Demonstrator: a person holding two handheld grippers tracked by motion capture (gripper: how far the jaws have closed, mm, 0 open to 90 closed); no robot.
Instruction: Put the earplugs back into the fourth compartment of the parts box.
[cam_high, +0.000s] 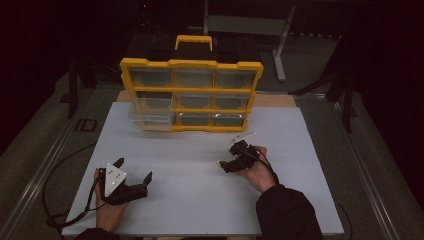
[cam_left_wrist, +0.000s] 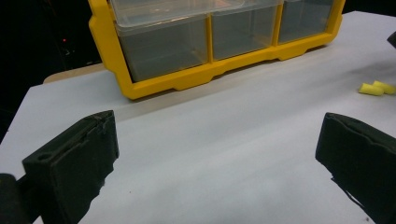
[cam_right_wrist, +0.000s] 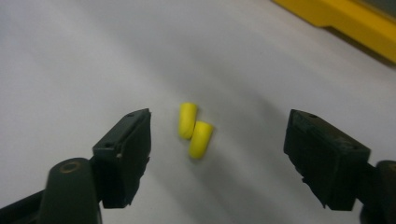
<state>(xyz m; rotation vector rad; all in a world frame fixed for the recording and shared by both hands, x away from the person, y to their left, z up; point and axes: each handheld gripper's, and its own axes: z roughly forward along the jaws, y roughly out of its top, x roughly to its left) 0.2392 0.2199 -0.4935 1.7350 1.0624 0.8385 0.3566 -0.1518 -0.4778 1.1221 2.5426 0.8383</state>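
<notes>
Two yellow foam earplugs (cam_right_wrist: 194, 130) lie side by side on the white table top (cam_high: 190, 165), and they show as a small yellow spot (cam_high: 219, 162) in the high view. My right gripper (cam_right_wrist: 219, 135) is open around them, its jaws wide apart, with the plugs nearer the left jaw. From above, the right gripper (cam_high: 228, 158) points left at the plugs. My left gripper (cam_high: 133, 170) stands open at the front left, nothing between its jaws. In the left gripper view (cam_left_wrist: 217, 149) the earplugs (cam_left_wrist: 376, 87) lie far to the right.
A yellow organiser (cam_high: 191, 95) with clear drawers and a black handle stands at the back middle. Its lower left drawer (cam_high: 149, 118) is pulled partly out. A small pale strip (cam_high: 242, 136) lies just behind the right gripper. Dark floor and metal rails surround the table.
</notes>
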